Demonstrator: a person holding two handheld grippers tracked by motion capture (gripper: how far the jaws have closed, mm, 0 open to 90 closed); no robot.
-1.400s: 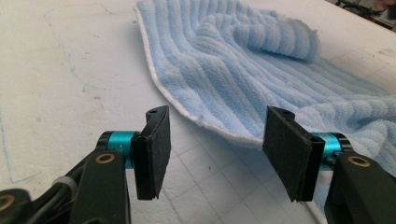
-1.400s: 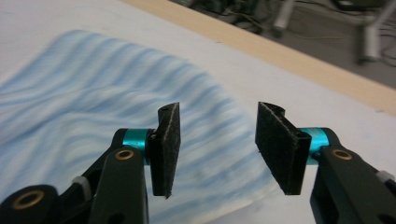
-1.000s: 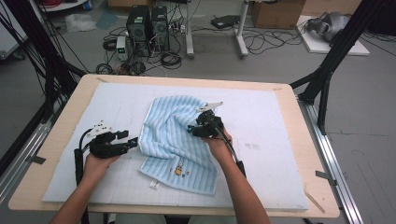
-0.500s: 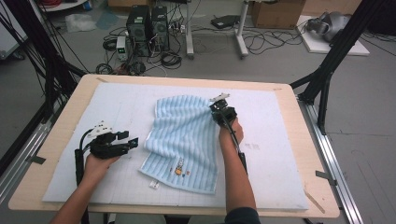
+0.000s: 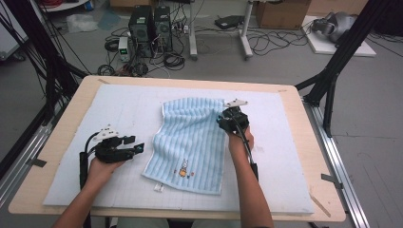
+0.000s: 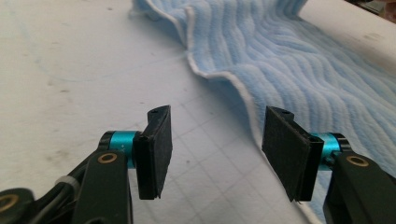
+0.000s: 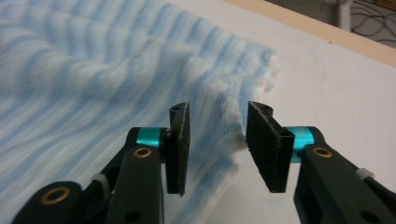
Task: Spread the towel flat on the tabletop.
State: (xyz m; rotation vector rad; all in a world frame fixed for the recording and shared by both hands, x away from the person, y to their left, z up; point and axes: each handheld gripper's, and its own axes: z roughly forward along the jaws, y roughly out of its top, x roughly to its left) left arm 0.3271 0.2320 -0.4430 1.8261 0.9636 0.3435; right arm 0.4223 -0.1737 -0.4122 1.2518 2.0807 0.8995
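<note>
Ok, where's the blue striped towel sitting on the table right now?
In the high view the blue striped towel lies spread near the middle of the white mat, between the two grippers, with the right gripper at its far right edge.

Both grippers black, teal collars, brass rivets, flat black pads; black cables, bare forearms.

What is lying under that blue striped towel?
The blue towel lies spread on a white gridded mat, which covers the wooden table. Whatever part of the mat sits beneath the cloth is hidden, so anything under there cannot be seen.
</note>
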